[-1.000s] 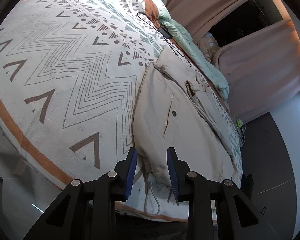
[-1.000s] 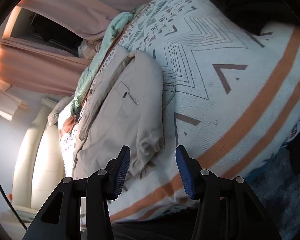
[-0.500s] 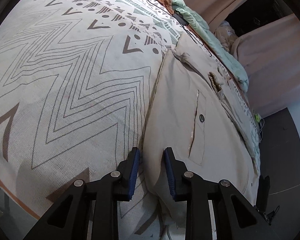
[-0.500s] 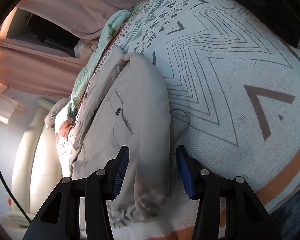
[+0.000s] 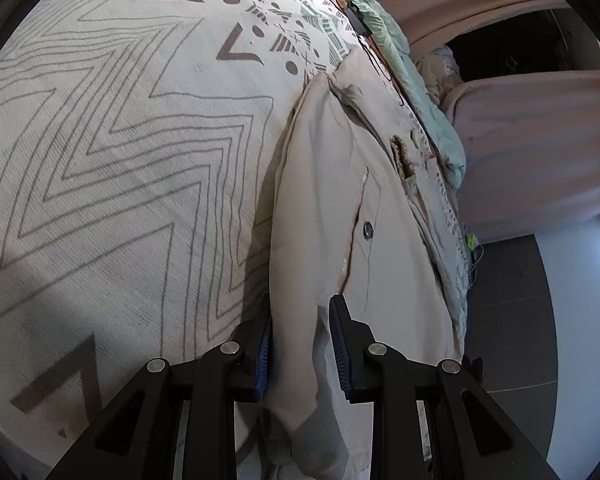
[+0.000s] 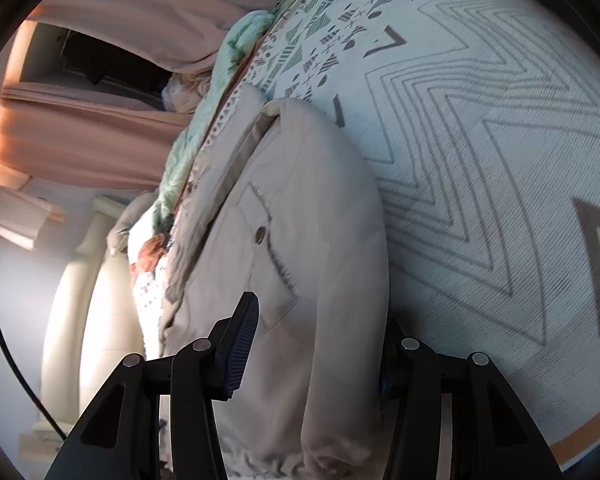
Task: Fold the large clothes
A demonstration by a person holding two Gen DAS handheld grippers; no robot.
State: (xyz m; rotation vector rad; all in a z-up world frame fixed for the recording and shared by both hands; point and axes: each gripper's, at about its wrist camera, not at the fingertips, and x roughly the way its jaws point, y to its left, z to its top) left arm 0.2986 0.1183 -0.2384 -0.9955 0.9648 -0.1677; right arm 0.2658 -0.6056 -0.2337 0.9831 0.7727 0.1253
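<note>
Lying between both grippers' jaws (image 5: 300,344) (image 6: 316,344), beige jacket (image 5: 340,216).

The right claw (image 6: 312,344) straddled the folded edge of the beige jacket (image 6: 300,216), with zigzag bedspread (image 6: 500,168) toward three o'clock.

A: State the support surface.
B: A bed (image 5: 100,160) with a white bedspread (image 6: 500,160) printed in grey zigzags and triangles; a mint-green quilt (image 5: 428,92) bunched along its far edge.
A: Surroundings?
B: Pinkish-beige curtains (image 5: 540,140), a dark window gap (image 5: 512,44) between them, dark grey floor tiles (image 5: 508,320), a cream headboard (image 6: 84,320).
</note>
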